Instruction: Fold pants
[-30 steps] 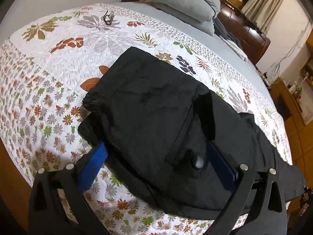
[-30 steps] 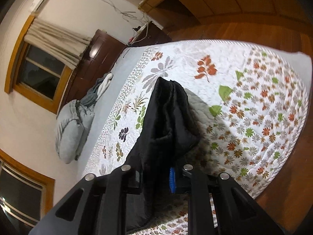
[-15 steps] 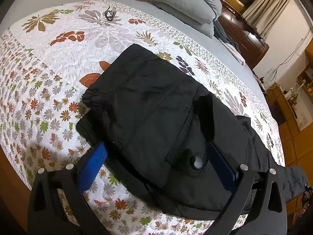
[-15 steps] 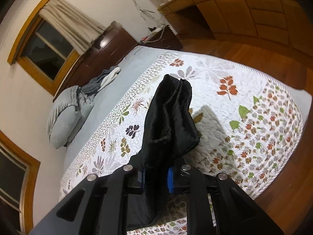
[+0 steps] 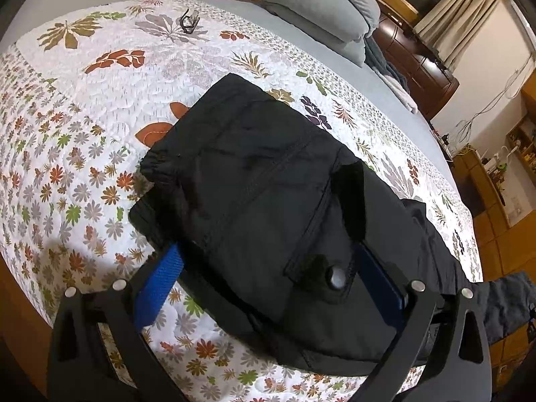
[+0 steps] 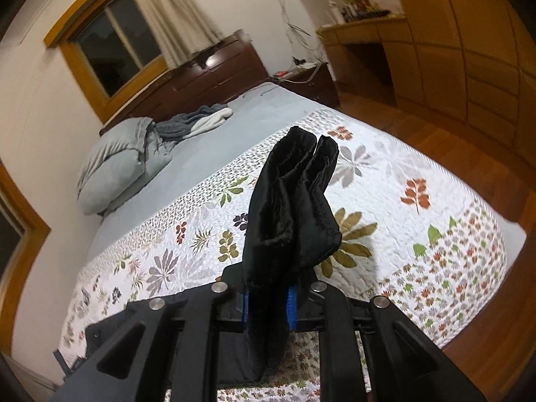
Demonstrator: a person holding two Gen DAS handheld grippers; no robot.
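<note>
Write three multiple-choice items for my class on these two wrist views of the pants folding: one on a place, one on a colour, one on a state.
1. Where do the eyeglasses lie?
A. On the floral quilt, beyond the pants
B. On the grey pillow
C. On the wooden floor

2. What colour are the pants?
A. Grey
B. Black
C. Blue

3. How does the right tool stand?
A. Wide open above the quilt
B. Shut on nothing
C. Shut on a bunch of the pants' fabric

Answers:
1 A: the glasses sit on the quilt's far end, past the pants.
2 B: the fabric is black in both views.
3 C: black cloth is pinched between its blue pads and sticks up past them.
</note>
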